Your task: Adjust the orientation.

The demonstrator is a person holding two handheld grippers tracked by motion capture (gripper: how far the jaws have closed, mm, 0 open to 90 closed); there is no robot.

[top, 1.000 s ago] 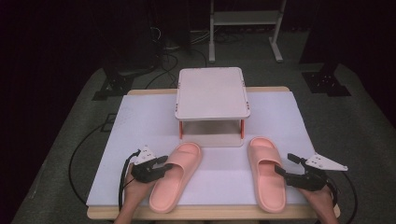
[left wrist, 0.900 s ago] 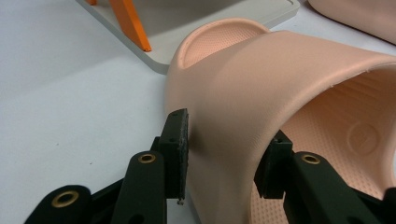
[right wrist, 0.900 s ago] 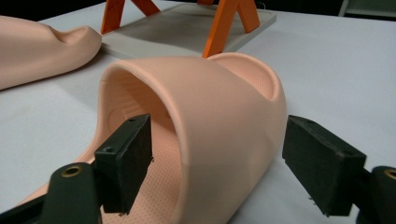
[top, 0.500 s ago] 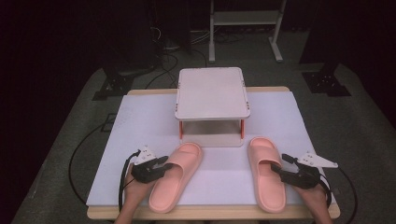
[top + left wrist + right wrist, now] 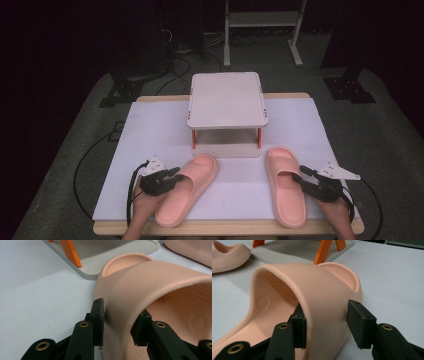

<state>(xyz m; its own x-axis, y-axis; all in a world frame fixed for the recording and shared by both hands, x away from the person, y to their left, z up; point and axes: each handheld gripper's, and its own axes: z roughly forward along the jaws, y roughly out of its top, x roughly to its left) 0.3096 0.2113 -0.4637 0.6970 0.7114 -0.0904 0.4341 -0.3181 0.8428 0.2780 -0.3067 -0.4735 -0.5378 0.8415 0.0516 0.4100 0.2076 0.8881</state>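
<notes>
Two pink slippers lie on the white mat, toes toward the back. My left gripper (image 5: 175, 176) reaches in from the left onto the strap of the left slipper (image 5: 192, 175). In the left gripper view its jaws (image 5: 121, 315) have just been closing, and both pads now press on the strap's side wall (image 5: 150, 277). My right gripper (image 5: 299, 178) comes in from the right at the right slipper (image 5: 284, 172). In the right gripper view its jaws (image 5: 328, 320) have just been closing around the strap (image 5: 319, 285). The inner pad touches, while the outer pad (image 5: 360, 323) stands slightly off.
A small beige stand (image 5: 227, 100) with orange legs (image 5: 259, 137) sits behind the slippers at the mat's middle. The white mat (image 5: 150, 130) covers the wooden table (image 5: 220, 228). Cables (image 5: 82, 165) trail over the dark floor at left, and a metal rack (image 5: 260, 20) stands behind.
My right gripper has shifted slightly left onto the right slipper's strap and its jaws have narrowed around it. The left gripper has stayed on its strap, and both slippers lie where they were.
</notes>
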